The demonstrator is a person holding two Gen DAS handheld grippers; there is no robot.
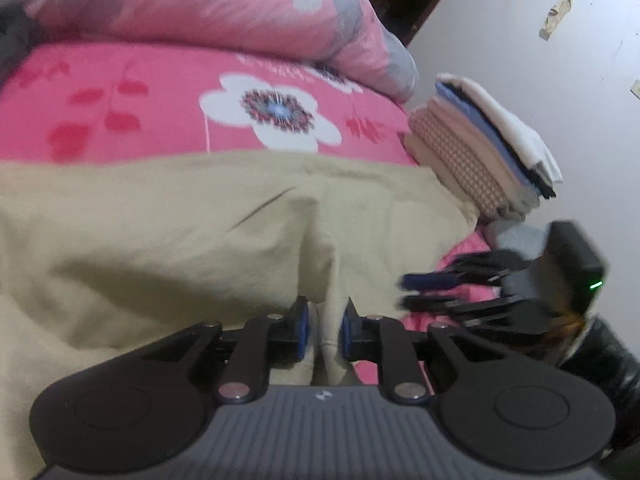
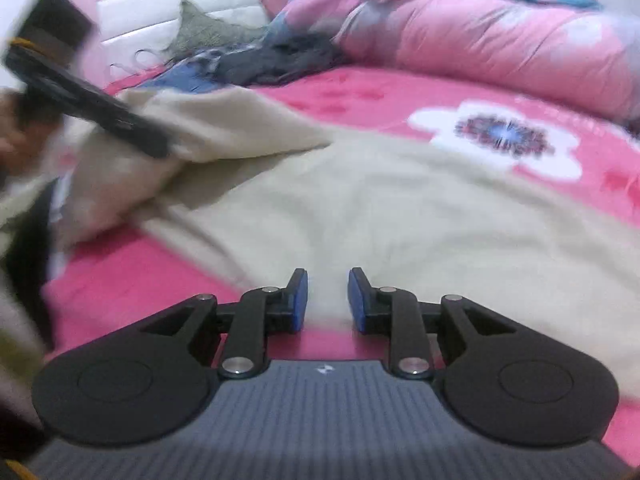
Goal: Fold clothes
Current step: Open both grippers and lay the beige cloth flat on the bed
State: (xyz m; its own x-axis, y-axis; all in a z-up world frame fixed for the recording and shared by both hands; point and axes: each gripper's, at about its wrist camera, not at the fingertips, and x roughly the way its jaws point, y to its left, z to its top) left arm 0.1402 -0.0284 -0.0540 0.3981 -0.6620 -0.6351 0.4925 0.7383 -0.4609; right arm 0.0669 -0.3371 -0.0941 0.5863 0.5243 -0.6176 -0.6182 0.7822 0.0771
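Note:
A large beige garment [image 1: 160, 220] lies spread over the pink flowered bed sheet [image 1: 120, 96]. My left gripper [image 1: 325, 320] is shut on a raised fold of this cloth, which stands pinched between the blue pads. In the right wrist view the left gripper [image 2: 158, 146] holds one side of the beige garment [image 2: 400, 208] lifted at the left. My right gripper [image 2: 327, 296] is open just above the garment's near edge, with nothing pressed between its pads. In the left wrist view, blurred, the right gripper [image 1: 406, 292] sits at the garment's right edge.
A stack of folded clothes [image 1: 480, 152] sits at the bed's right edge by a white wall [image 1: 540, 80]. A rolled pink quilt [image 2: 480, 40] lies along the far side. Dark and blue loose clothes [image 2: 272, 60] are heaped near the white headboard [image 2: 160, 4].

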